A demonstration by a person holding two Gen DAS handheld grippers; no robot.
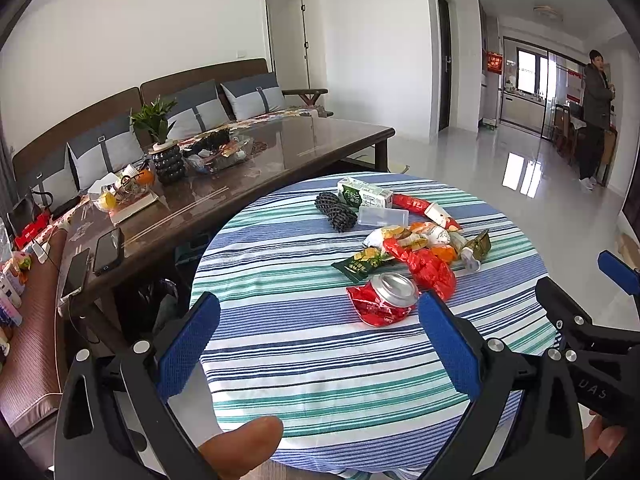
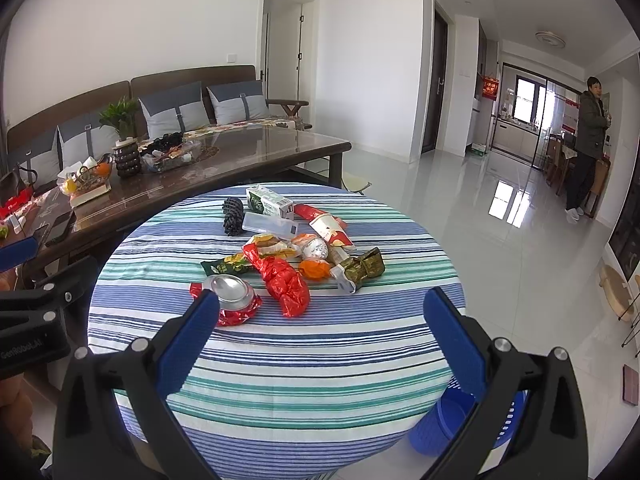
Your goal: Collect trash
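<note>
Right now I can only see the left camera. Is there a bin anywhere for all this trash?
Observer: Yes, a blue basket stands on the floor beside the round table, down by the right gripper.
Operator: Is anything in it?
Observer: I cannot tell; the table edge and a gripper finger hide most of it.
Operator: Is the right gripper holding something?
Observer: No, it is open and empty, above the striped cloth, with the crushed can just past its left finger.
</note>
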